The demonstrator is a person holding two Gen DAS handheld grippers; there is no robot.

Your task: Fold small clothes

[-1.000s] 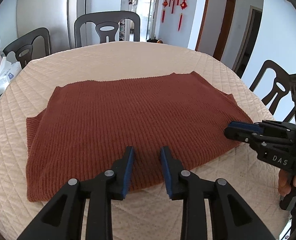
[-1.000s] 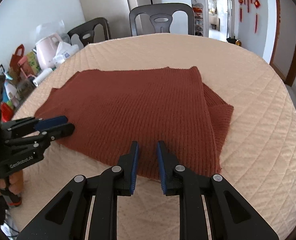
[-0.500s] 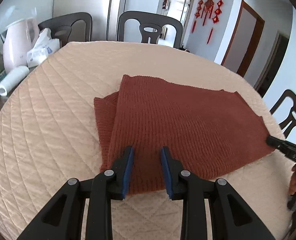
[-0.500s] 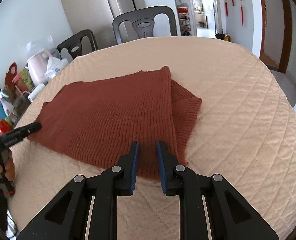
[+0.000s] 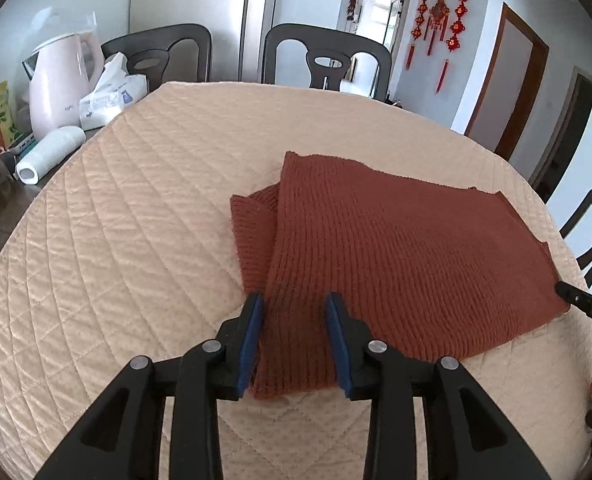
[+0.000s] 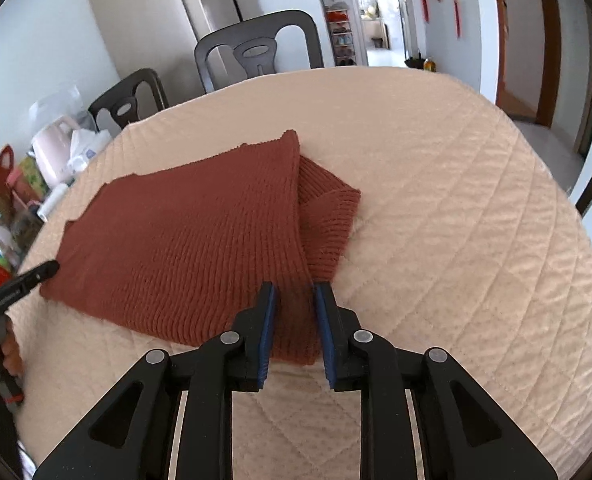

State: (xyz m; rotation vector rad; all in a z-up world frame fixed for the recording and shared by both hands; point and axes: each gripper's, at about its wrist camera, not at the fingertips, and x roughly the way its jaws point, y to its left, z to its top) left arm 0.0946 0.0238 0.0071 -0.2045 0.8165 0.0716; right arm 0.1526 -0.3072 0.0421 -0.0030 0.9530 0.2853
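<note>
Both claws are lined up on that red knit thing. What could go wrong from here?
Each open gripper, left and right, straddles a near corner of the sweater. They might pinch only the top layer, so the fold splits. The tucked sleeve already pokes out and could slip further. The quilted table cover might get caught too.

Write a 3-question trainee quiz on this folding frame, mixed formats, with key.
1. True or false: the left gripper is clamped shut on the knit sweater.
2. Multiple choice: the right gripper is at which part of the sweater? A) near right corner B) far edge C) centre
3. Fill in: the sweater lies on a quilted ____ table cover.

Key: 1 false, both grippers are open with fabric between the fingers; 2 A; 3 beige.
</note>
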